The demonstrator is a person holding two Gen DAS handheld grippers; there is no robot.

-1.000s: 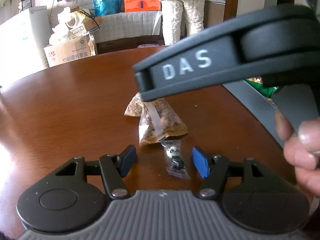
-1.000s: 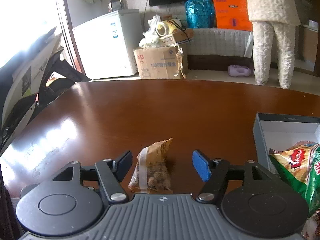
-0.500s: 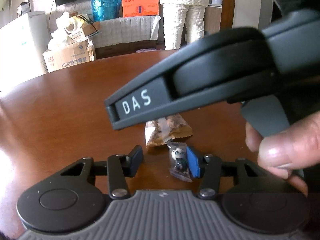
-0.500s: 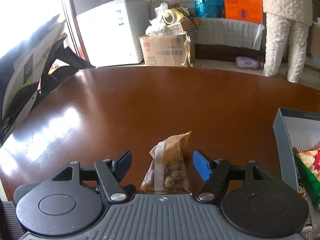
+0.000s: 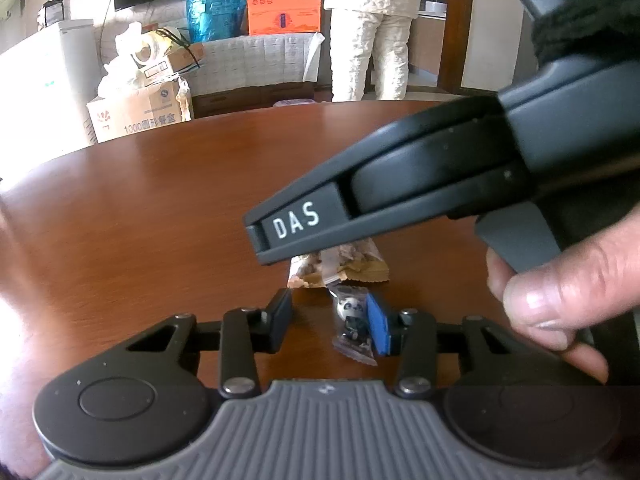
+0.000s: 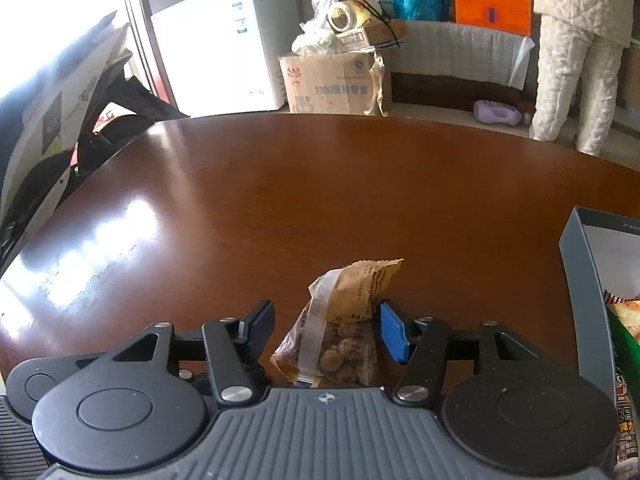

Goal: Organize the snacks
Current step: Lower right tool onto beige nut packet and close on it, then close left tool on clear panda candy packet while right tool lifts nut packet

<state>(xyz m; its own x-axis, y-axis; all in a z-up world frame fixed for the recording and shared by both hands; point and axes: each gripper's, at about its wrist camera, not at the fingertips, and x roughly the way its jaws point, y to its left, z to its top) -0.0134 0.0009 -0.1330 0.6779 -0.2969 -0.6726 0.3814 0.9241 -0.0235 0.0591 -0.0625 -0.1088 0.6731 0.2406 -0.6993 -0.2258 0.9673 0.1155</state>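
Note:
A small clear candy packet with a panda on it point(image 5: 352, 318) lies on the brown table point(image 5: 140, 220). It sits between the fingers of my left gripper point(image 5: 329, 326), whose jaws are closing. The right blue pad point(image 5: 378, 330) touches the packet and the left pad stands clear of it. Just beyond lies a tan packet of nuts point(image 5: 344, 266), half hidden under the body of my right gripper point(image 5: 296, 224). In the right wrist view the nut packet point(image 6: 340, 328) lies between the closing fingers of my right gripper point(image 6: 326, 332), not pinched.
A grey open box point(image 6: 576, 280) stands at the table's right edge with green and orange snack bags point(image 6: 624, 328) in it. A hand point(image 5: 560, 288) holds the right gripper's grip. Behind the table are a cardboard carton point(image 6: 332, 80), a white chest point(image 6: 224, 48) and a standing person point(image 6: 576, 40).
The left jaws have narrowed around the panda candy, and the right pad now touches it. The right gripper has come forward and down over the nut packet, and its jaws have narrowed.

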